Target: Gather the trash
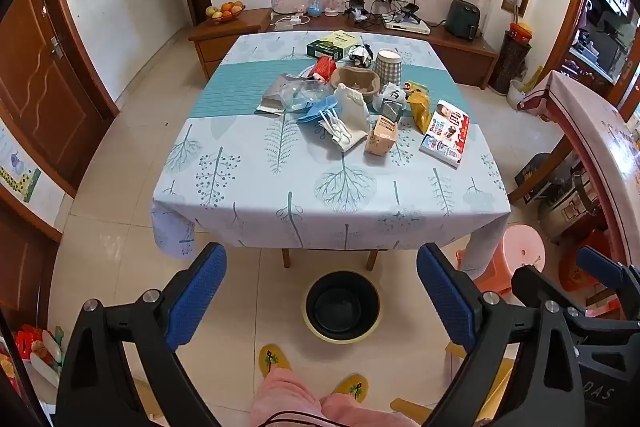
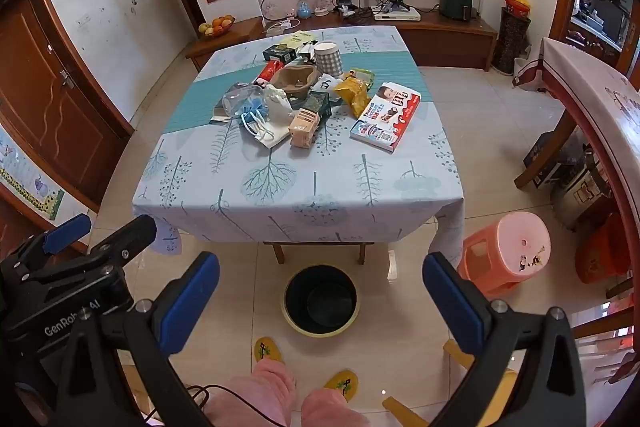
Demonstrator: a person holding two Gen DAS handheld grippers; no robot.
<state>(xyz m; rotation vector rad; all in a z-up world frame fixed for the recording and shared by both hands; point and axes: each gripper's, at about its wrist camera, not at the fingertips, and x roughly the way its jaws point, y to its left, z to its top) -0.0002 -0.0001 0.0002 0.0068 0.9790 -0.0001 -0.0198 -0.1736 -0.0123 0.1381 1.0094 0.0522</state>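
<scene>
A pile of trash lies on the table (image 1: 256, 195) (image 2: 224, 195): a red-and-white chocolate box (image 1: 446, 133) (image 2: 386, 115), a small tan carton (image 1: 382, 135) (image 2: 304, 127), a yellow snack bag (image 1: 420, 107) (image 2: 352, 95), a white paper bag (image 1: 352, 117) (image 2: 276, 115), a brown pulp tray (image 1: 356, 79) (image 2: 294, 79), a clear plastic lid (image 1: 300, 93) (image 2: 240, 97) and a checked cup (image 1: 388, 67) (image 2: 329, 59). A black bin with a yellow rim (image 1: 342, 307) (image 2: 321, 301) stands on the floor before the table. My left gripper (image 1: 322, 301) and right gripper (image 2: 320, 305) are open and empty, held back from the table above the floor.
A pink stool (image 1: 516, 259) (image 2: 506, 251) stands at the table's right front corner. A second table (image 1: 592, 131) (image 2: 596, 99) runs along the right. A green box (image 1: 334, 45) (image 2: 282, 53) lies at the table's far side. My feet in yellow slippers (image 1: 274, 359) (image 2: 267, 349) are below.
</scene>
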